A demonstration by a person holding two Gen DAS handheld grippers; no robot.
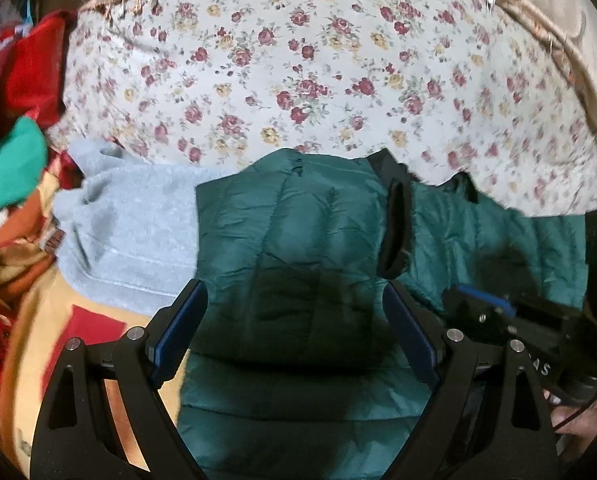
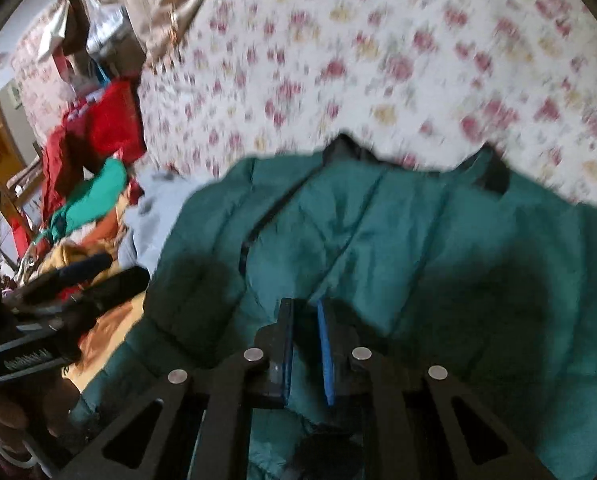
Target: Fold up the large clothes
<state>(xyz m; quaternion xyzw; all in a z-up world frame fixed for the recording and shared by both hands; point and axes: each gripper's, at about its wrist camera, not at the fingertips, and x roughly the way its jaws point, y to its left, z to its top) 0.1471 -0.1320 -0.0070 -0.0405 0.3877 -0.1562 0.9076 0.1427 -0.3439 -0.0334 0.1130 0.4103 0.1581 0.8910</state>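
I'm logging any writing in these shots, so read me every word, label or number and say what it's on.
"AS": end of a cut-off word on the right gripper body.
White lettering on the left gripper body: too blurred to read.
White marks on the red garment: too blurred to read.

teal quilted jacket (image 1: 298, 220) on a rose-print sheet (image 1: 318, 60)
the jacket has black trim; the cream sheet carries maroon and yellow flowers; beside them lie a pale grey garment (image 1: 138, 220), a red one (image 1: 34, 68) and a bright green one (image 1: 10, 164).

Both wrist views look steeply down, close, sharing the green jacket (image 1: 298, 220), seemingly
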